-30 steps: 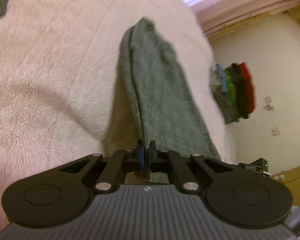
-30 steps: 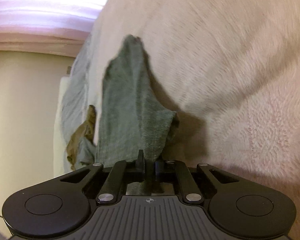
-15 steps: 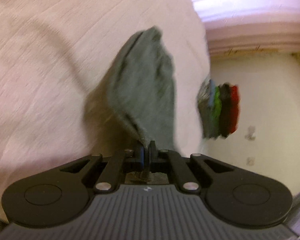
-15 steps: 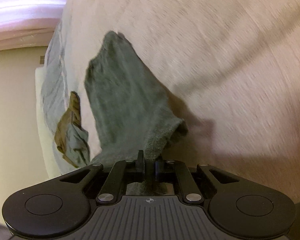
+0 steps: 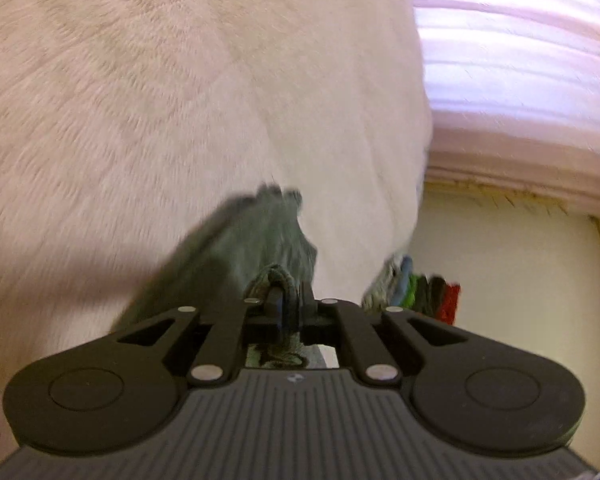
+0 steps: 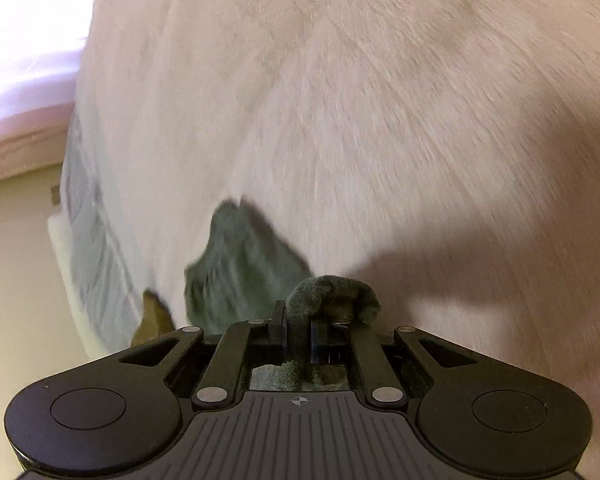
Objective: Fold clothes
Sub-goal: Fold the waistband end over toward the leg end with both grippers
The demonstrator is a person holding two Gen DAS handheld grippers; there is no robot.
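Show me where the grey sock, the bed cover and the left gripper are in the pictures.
grey sock (image 6: pixel 240 268): right wrist view, on its hanging body.
bed cover (image 5: pixel 160 92): left wrist view, on its bare fuzzy surface.
left gripper (image 5: pixel 289 304): left wrist view, between its fingertips, shut on the sock.

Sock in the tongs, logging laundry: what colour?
Grey-green sock, clearest in the right wrist view.

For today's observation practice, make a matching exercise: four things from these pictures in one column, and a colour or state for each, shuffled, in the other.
Column 1:
1. left tool
2. blanket
3. wall
4. red garment

Column 2:
A. cream, bare
B. pale pink, fuzzy
C. hanging beside green clothes
D. shut on the grey-green garment

Pairs: 1-D, 2-B, 3-A, 4-C
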